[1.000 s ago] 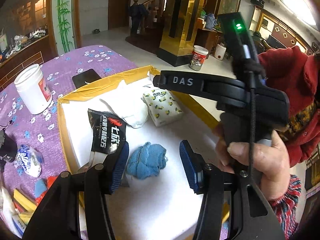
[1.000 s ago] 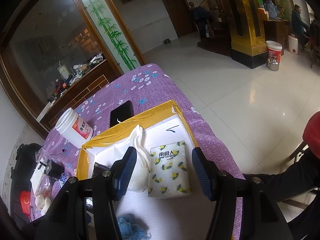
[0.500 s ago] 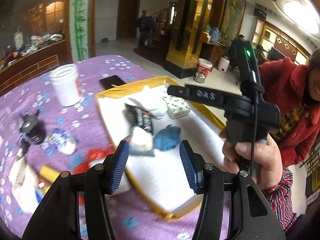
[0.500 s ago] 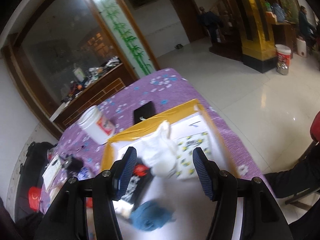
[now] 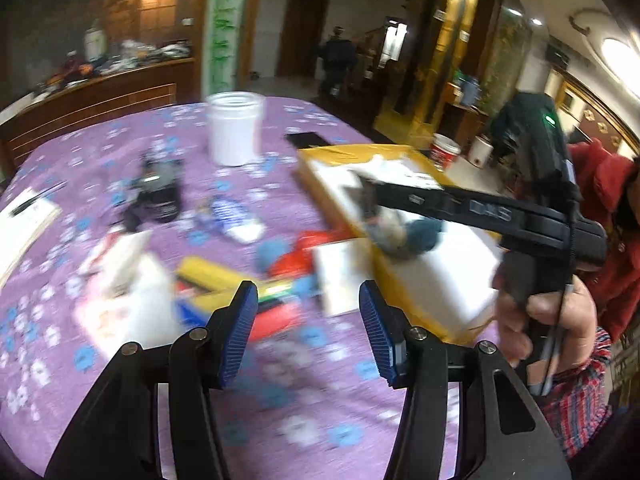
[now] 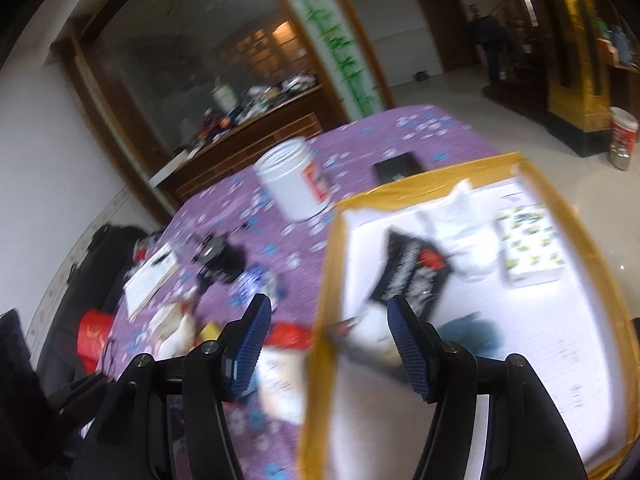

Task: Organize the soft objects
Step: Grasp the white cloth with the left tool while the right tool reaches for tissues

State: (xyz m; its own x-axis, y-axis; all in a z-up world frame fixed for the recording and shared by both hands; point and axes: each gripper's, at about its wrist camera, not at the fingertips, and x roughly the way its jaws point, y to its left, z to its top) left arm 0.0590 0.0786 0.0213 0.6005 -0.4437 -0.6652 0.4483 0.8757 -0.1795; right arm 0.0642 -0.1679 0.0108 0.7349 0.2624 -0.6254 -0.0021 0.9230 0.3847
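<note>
1. You stand in a large hall with a pale glossy tiled floor (image 6: 460,104); it reflects the light.
2. Ahead of you a white wall (image 6: 396,12) carries a brown wooden door (image 5: 300,32); a person in dark clothes (image 5: 338,60) stands near it, beside what looks like a staircase.
3. To your right rises a gold-clad pillar (image 5: 440,40) on a dark base; a white-and-red bucket (image 5: 444,152) sits on the floor by it.
4. To your left a panel painted with green bamboo (image 6: 340,36) adjoins a wood-framed glass partition (image 6: 192,56); below it a cluttered wooden counter (image 5: 100,88) runs along.
5. A bright ceiling lamp (image 5: 620,60) glows at upper right.
</note>
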